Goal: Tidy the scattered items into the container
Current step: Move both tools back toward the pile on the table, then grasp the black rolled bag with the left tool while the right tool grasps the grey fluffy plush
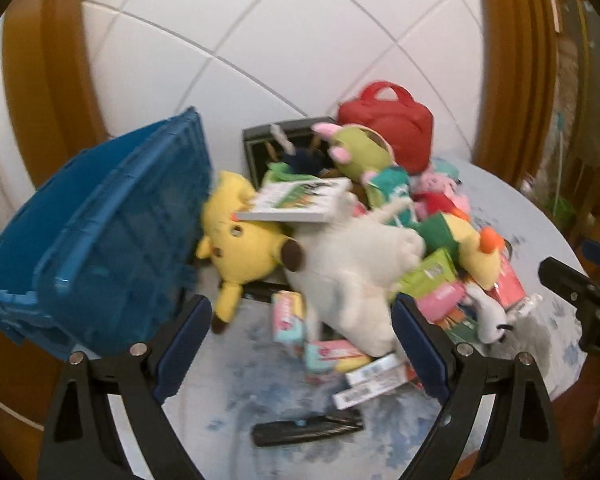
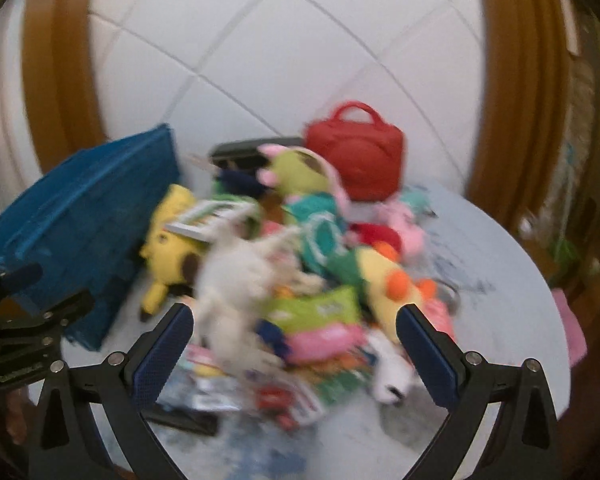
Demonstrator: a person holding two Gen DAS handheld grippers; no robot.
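we hold left gripper [image 1: 302, 322] and right gripper [image 2: 294, 334] with jaws spread, empty | toy pile [image 1: 352, 248] heaped on counter [image 1: 236, 364] | blue crate [image 1: 100, 240] tipped beside it, likely for easy loading

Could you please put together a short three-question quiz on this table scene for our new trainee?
1. True or false: the left gripper is holding a toy.
2. What lies on the yellow plush? A) red bag B) book C) remote
3. Which colour is the crate beside the pile?

Key: 1. False, both it and the right gripper are open and empty. 2. B, the book. 3. Blue.
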